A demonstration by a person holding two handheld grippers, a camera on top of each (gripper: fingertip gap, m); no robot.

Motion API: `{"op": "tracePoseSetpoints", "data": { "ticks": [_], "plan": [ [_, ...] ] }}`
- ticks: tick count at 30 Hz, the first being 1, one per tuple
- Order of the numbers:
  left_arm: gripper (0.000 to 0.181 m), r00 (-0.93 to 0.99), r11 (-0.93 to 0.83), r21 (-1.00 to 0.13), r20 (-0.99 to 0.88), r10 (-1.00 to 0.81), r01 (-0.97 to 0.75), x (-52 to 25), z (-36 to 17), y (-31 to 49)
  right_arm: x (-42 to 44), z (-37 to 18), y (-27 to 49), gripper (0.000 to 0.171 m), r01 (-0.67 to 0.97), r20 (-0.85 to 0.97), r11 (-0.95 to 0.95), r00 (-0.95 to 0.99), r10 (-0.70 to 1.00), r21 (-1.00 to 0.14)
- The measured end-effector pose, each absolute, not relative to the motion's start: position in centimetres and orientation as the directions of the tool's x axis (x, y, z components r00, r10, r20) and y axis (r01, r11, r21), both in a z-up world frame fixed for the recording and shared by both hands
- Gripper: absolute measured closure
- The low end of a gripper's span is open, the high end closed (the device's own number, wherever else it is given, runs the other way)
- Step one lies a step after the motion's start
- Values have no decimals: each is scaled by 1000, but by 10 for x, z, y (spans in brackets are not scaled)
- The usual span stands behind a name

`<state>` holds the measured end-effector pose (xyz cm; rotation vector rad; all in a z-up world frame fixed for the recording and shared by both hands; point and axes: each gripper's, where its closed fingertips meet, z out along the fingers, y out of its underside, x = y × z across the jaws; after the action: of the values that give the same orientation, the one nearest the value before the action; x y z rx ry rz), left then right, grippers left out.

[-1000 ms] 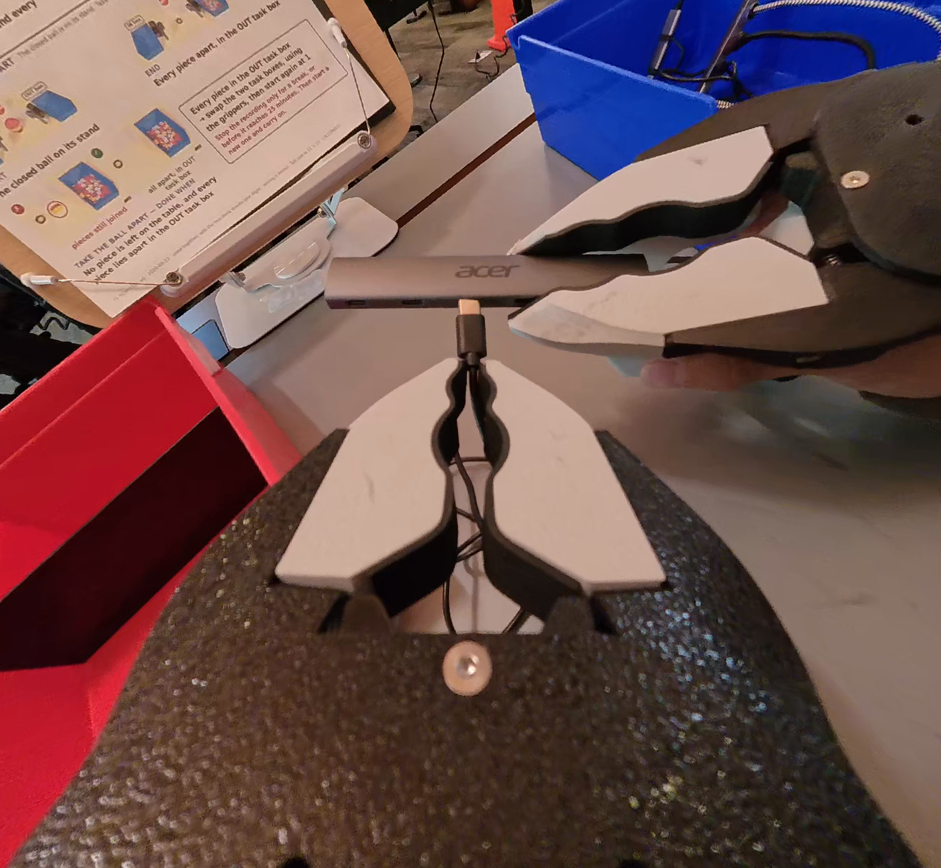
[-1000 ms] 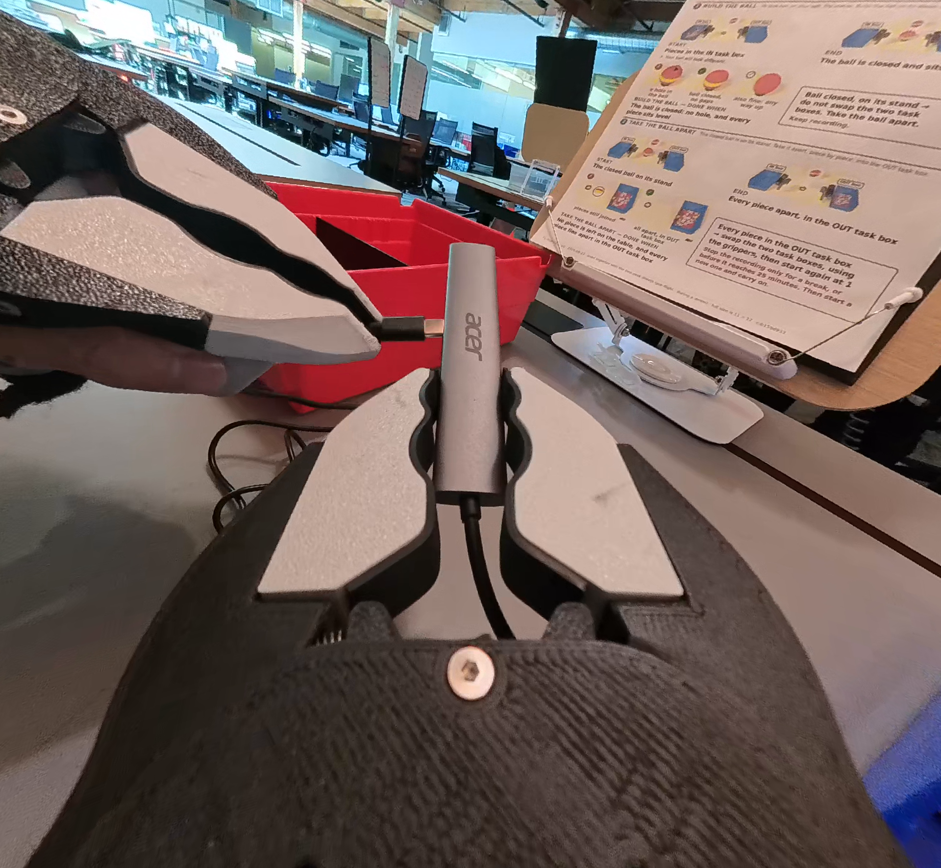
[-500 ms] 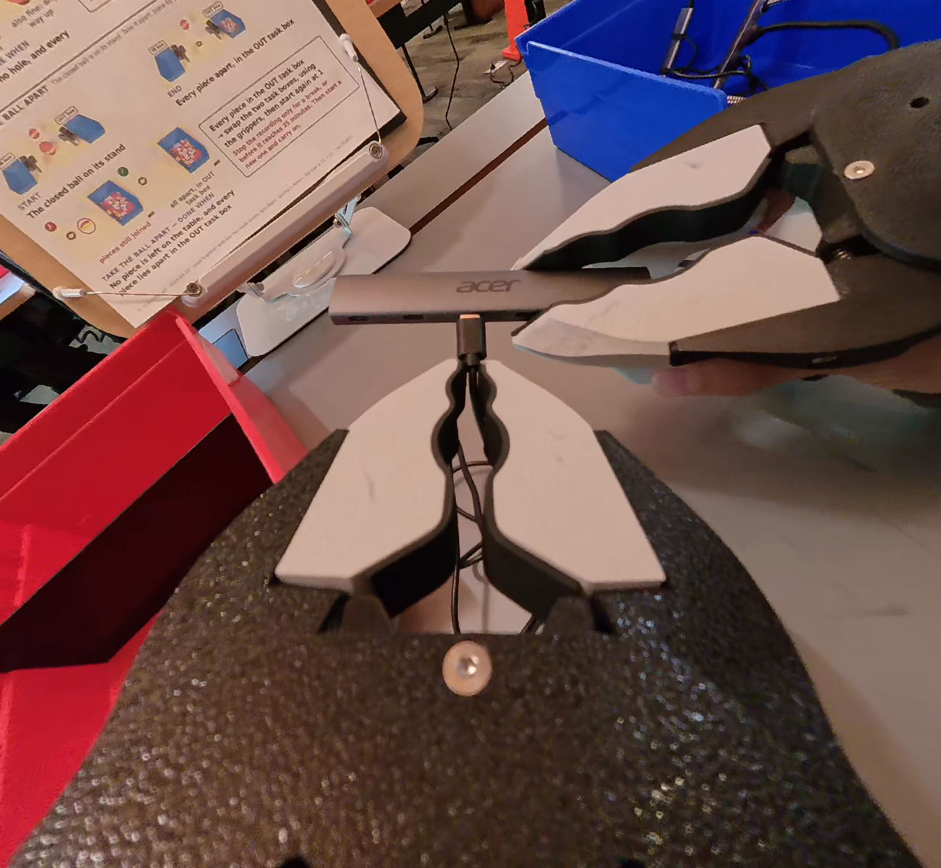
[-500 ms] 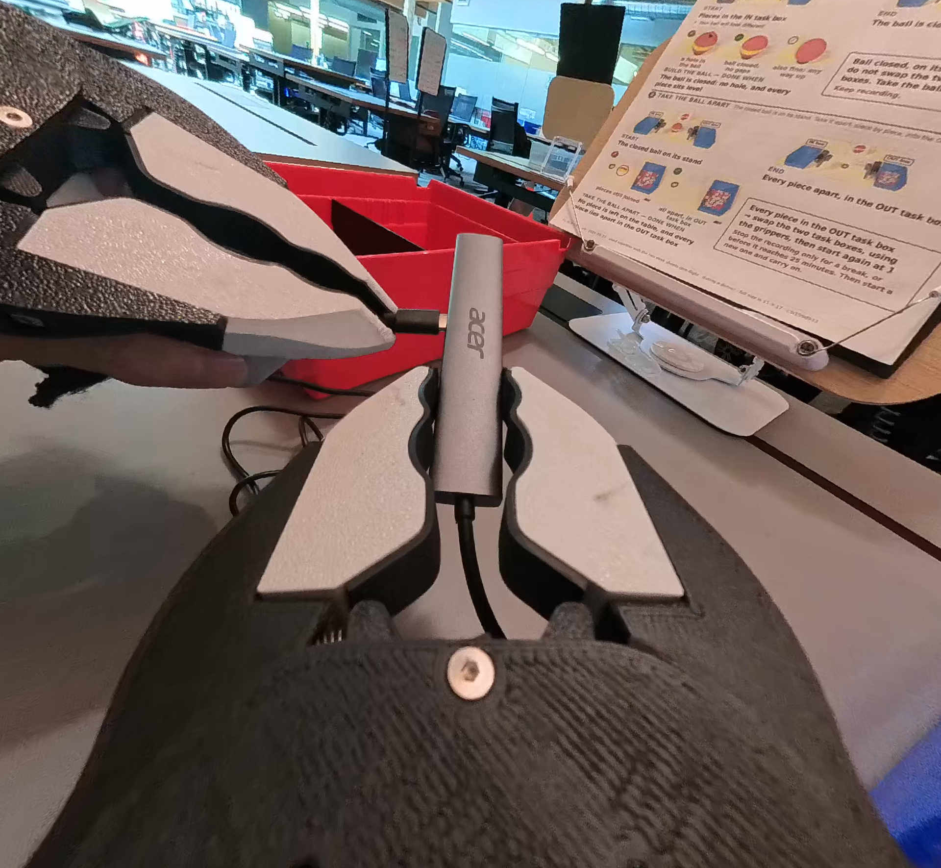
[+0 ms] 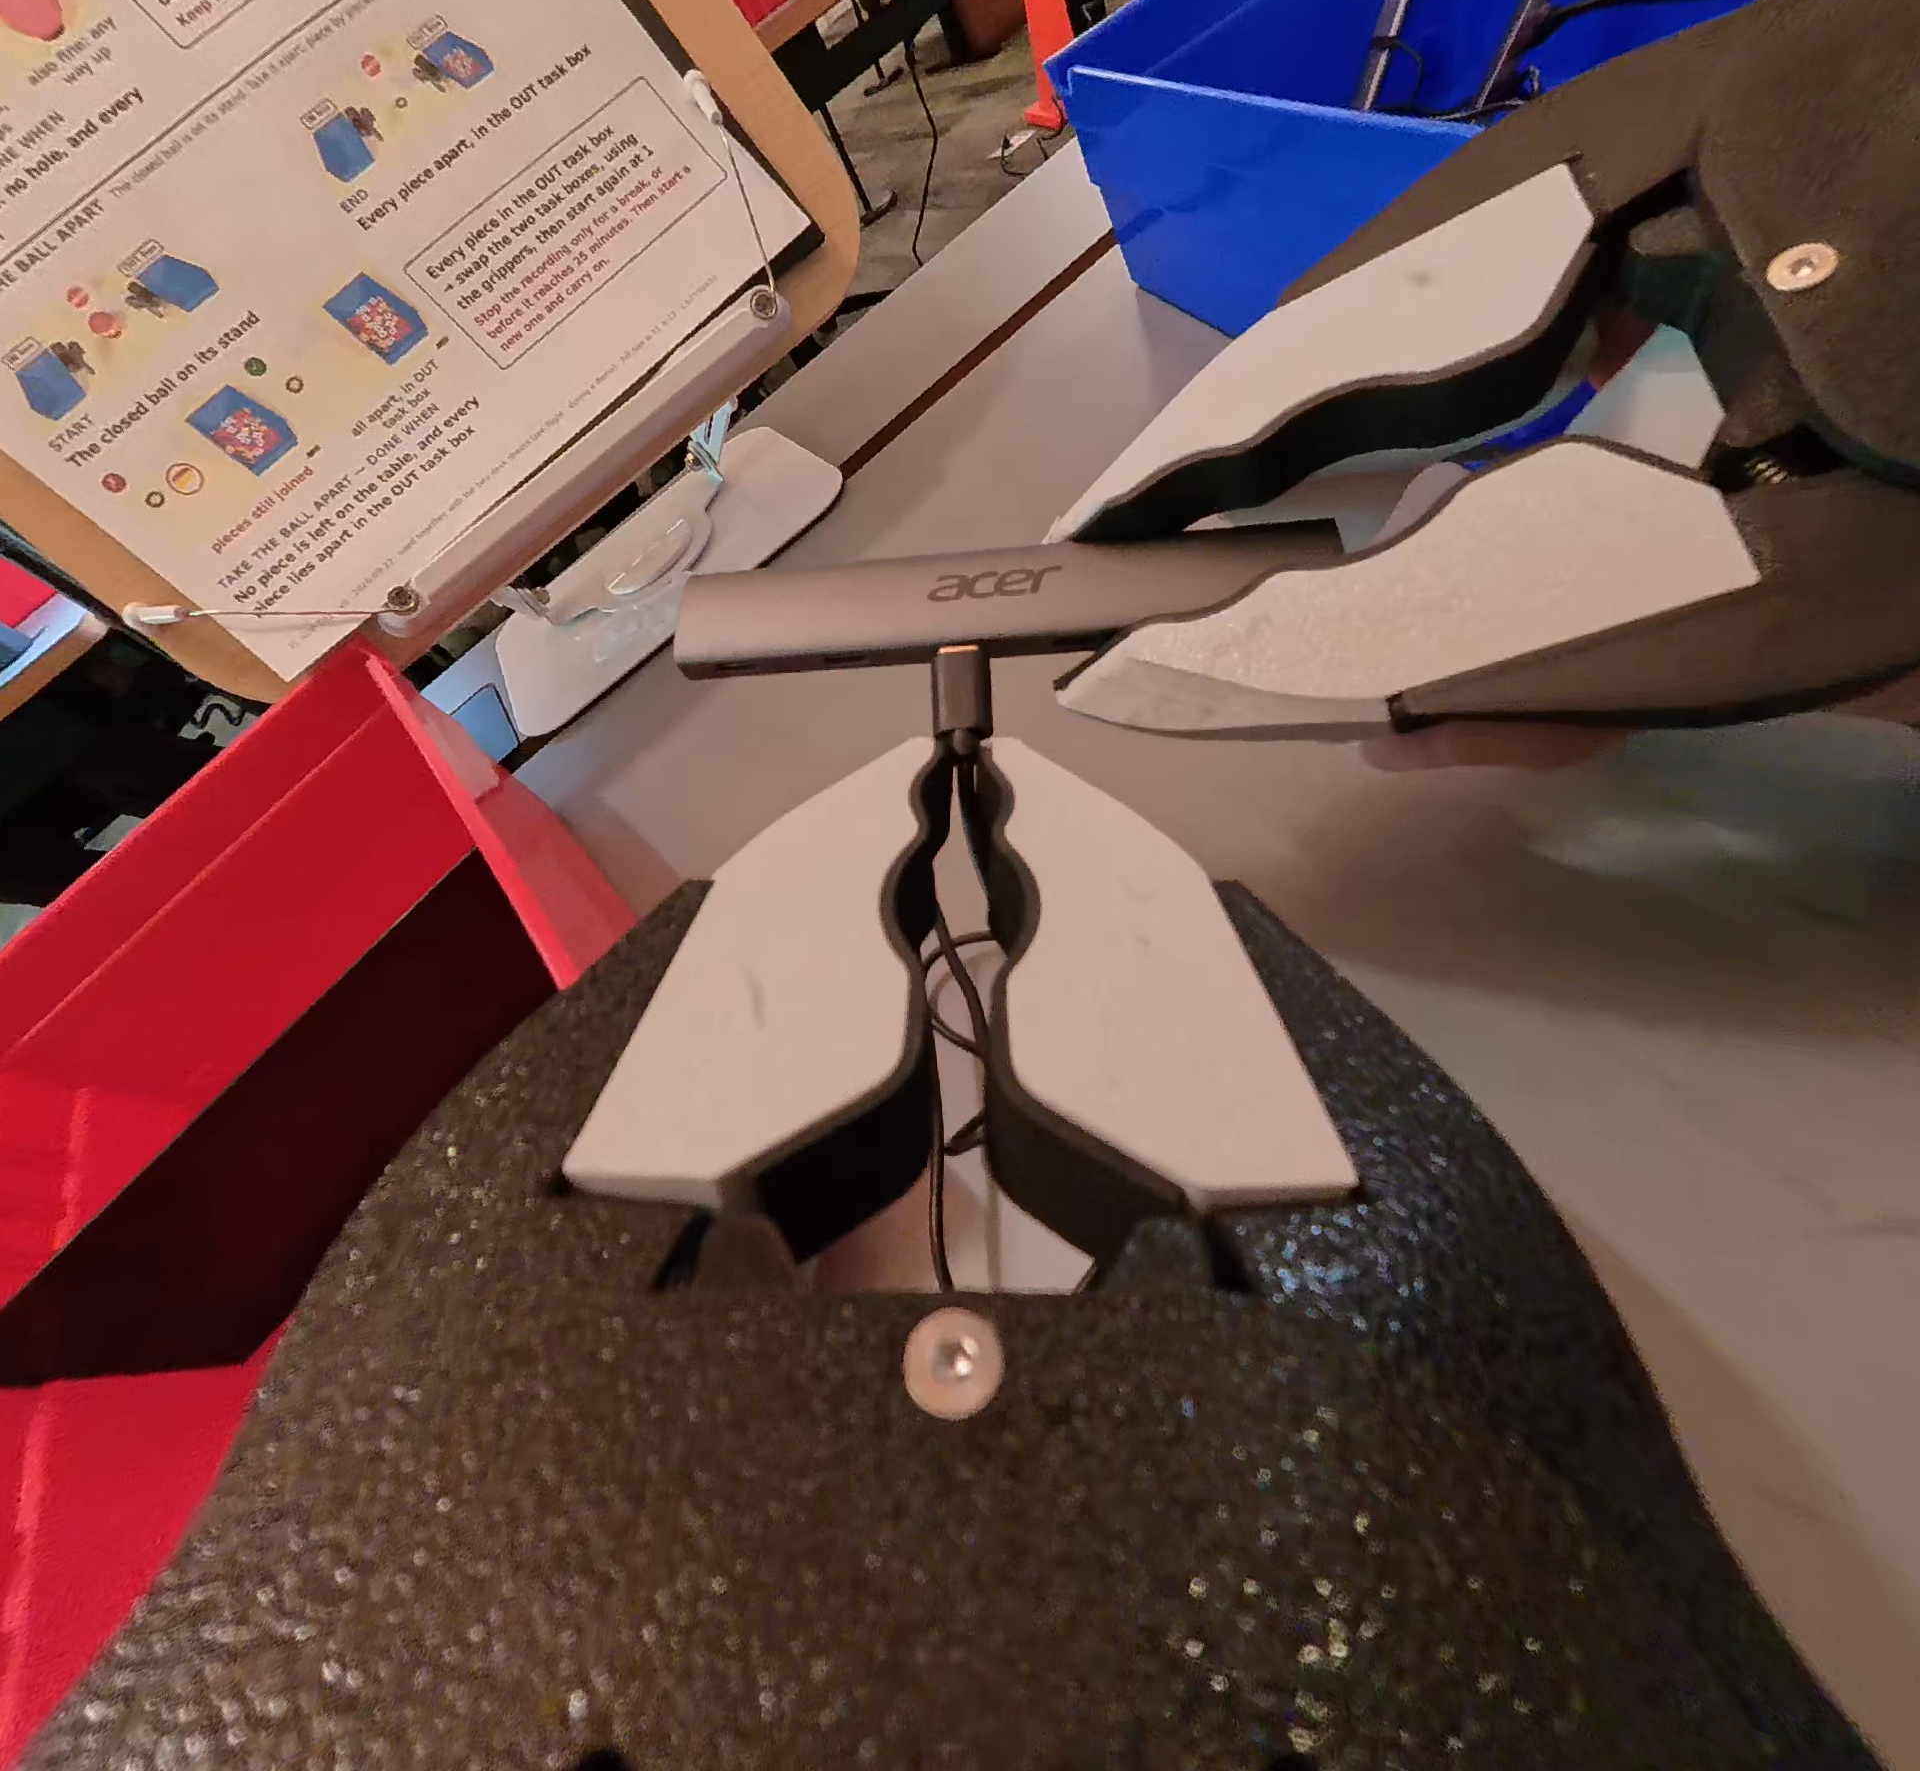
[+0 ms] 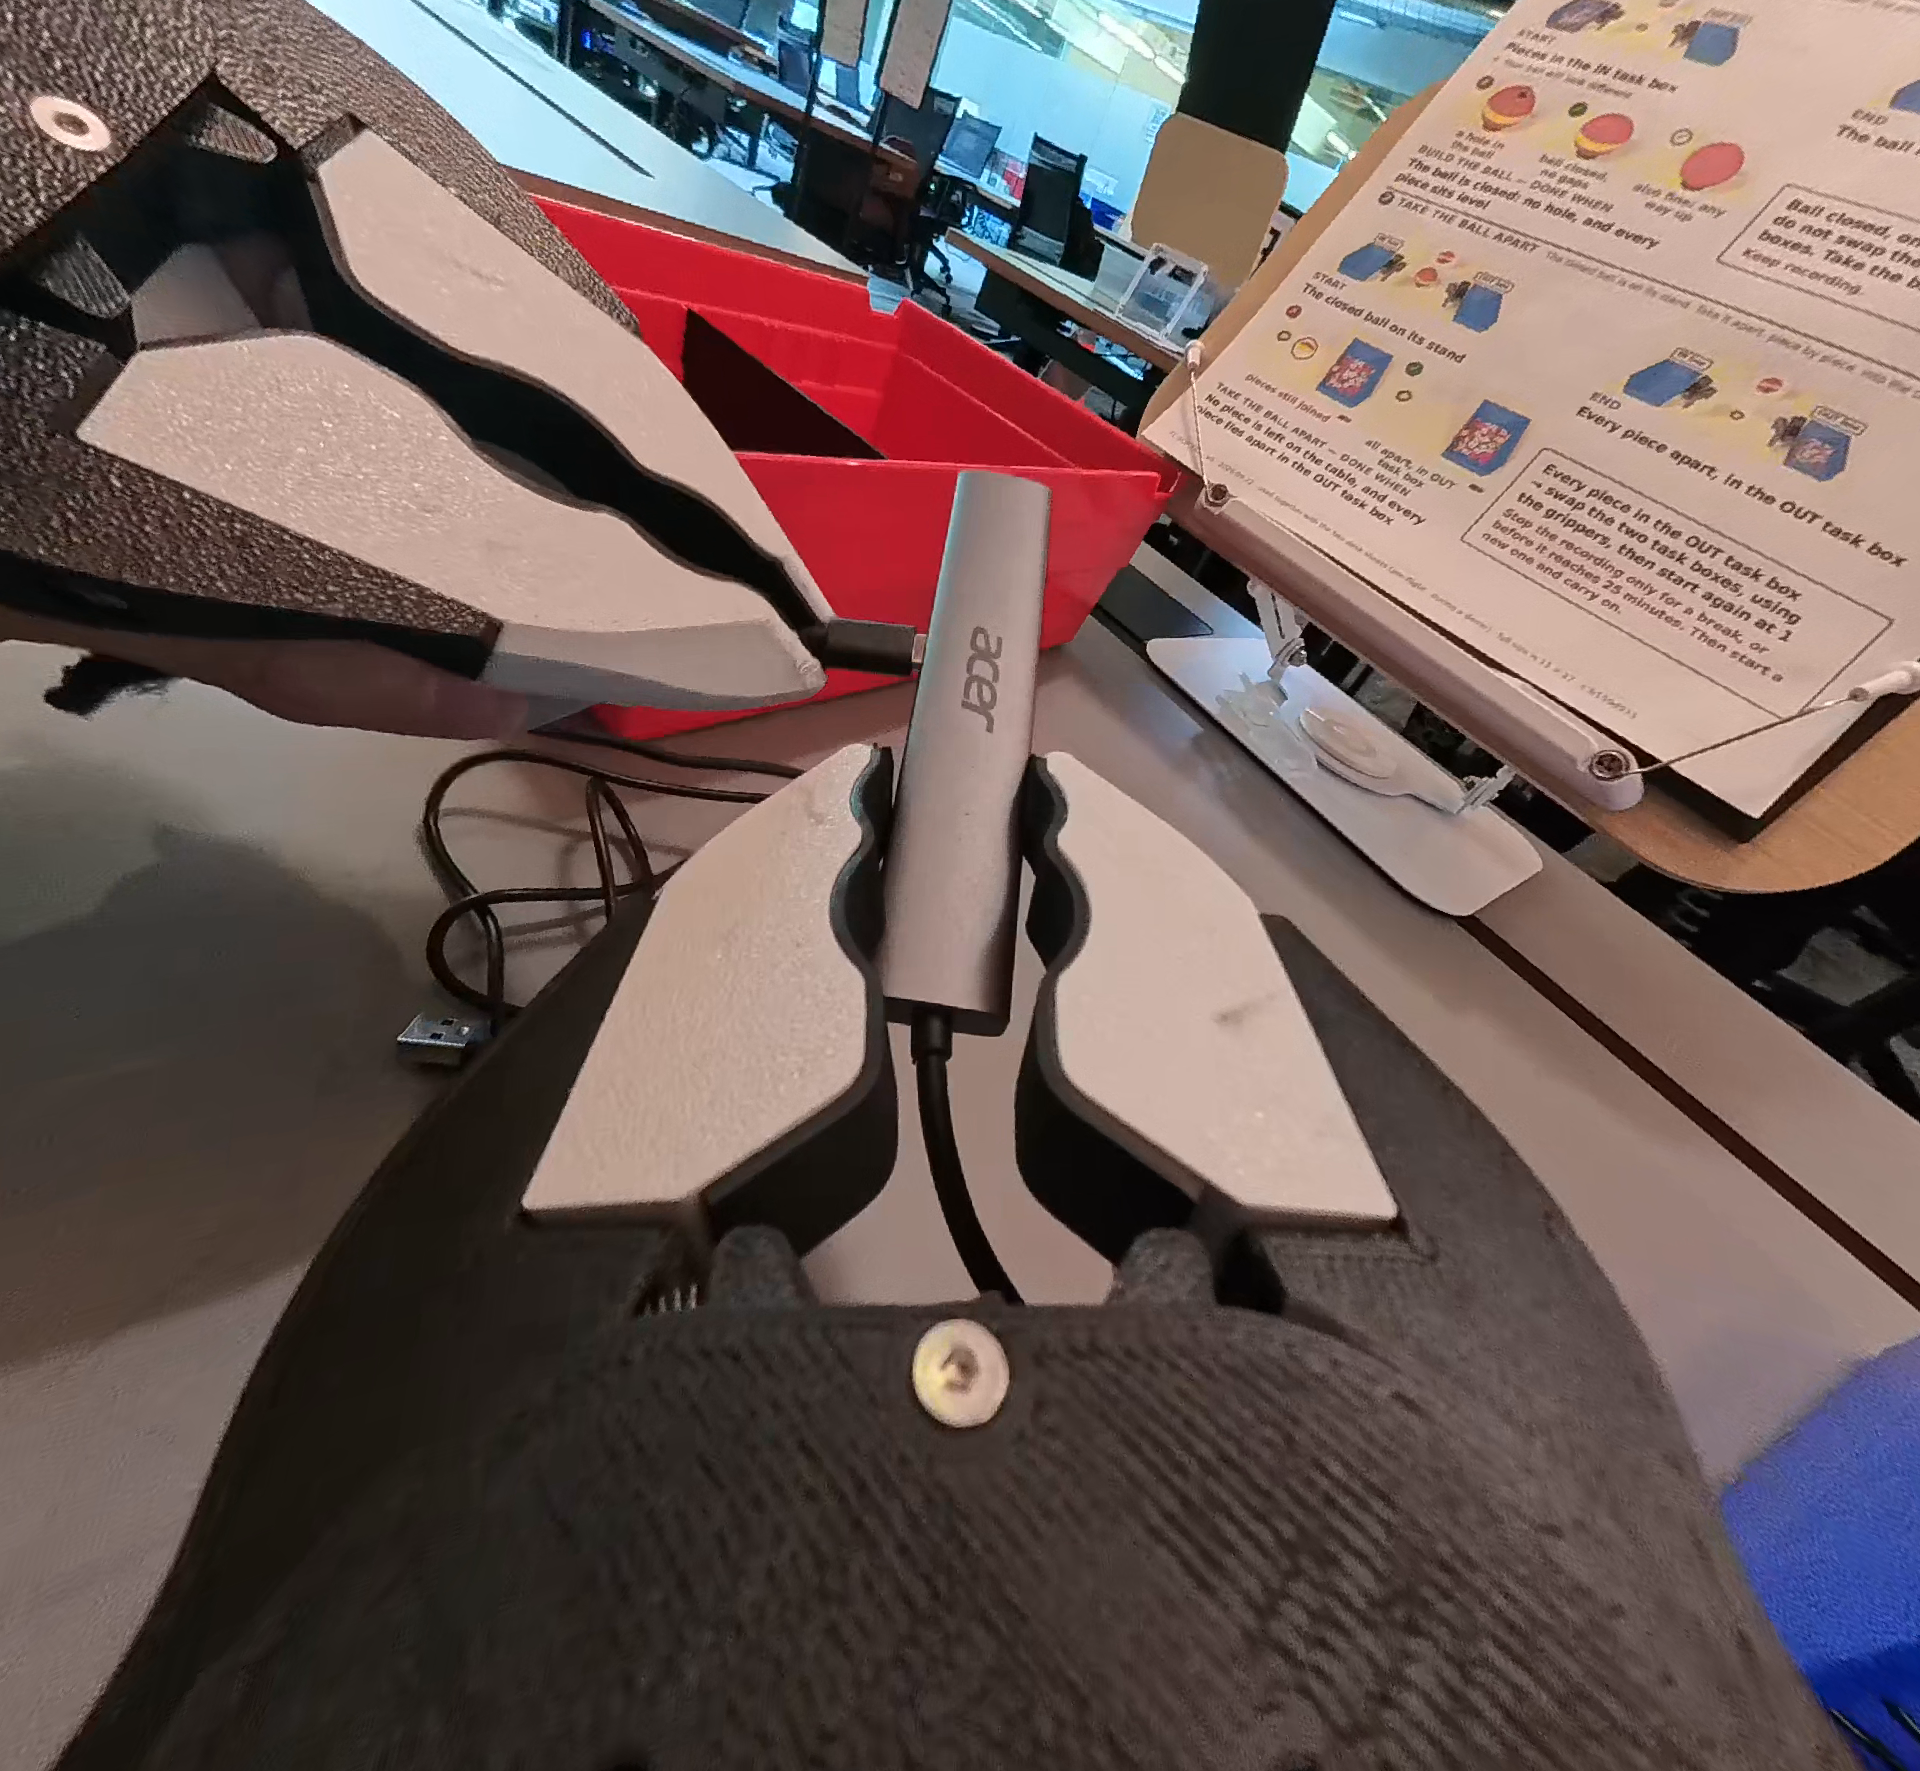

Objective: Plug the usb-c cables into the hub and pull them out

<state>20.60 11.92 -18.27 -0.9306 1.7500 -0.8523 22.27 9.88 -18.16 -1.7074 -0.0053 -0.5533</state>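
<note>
A grey USB hub (image 5: 935, 591) is held level above the table. My right gripper (image 5: 1070, 609) is shut on its right end. In the right wrist view the hub (image 6: 971, 734) stands between the fingers of my right gripper (image 6: 956, 776), and its black lead (image 6: 951, 1150) runs back under the fingers. My left gripper (image 5: 956, 755) is shut on the black usb-c cable just behind its plug (image 5: 958, 687). The plug meets a port on the hub's long side, and its metal tip is hidden. From the right wrist view my left gripper (image 6: 805, 651) holds the plug (image 6: 868, 646) against the hub.
A red bin (image 5: 260, 890) is close on the left and also shows in the right wrist view (image 6: 904, 516). A blue bin (image 5: 1247, 163) holds more cables at the back right. An instruction sheet on a stand (image 6: 1662, 371) is behind. Slack cable (image 6: 520, 848) and a USB-A plug (image 6: 442, 1035) lie on the grey table (image 5: 1455, 994). Both grippers' tips are close together, under 4 cm apart.
The plug has gone from just touching the hub into its port; the metal tip no longer shows. Both grippers have shifted a little and the hub now tilts in the right wrist view.
</note>
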Motion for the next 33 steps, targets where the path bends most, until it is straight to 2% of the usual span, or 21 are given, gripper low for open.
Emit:
{"op": "tracePoseSetpoints", "data": {
  "ticks": [17,22,26,28,33],
  "plan": [
    [178,-252,452,-871,-401,-881,-195,208,-184,122,222,-183,100,147,331,395,-239,863,-316,-913],
    [176,-329,419,-889,-345,-879,-187,208,-183,113,227,-178,94,147,367,423,-231,861,-283,-901],
    [157,-382,411,-895,-324,-866,-174,199,-167,112,228,-170,93,147,448,504,-234,797,-333,-863],
    [148,-388,351,-925,-274,-880,-142,191,-146,117,228,-164,91,147,450,494,-205,794,-355,-869],
    [146,-331,112,-991,-83,-940,-69,173,-98,152,219,-143,84,147,364,368,-74,875,-314,-929]
  ]
}}
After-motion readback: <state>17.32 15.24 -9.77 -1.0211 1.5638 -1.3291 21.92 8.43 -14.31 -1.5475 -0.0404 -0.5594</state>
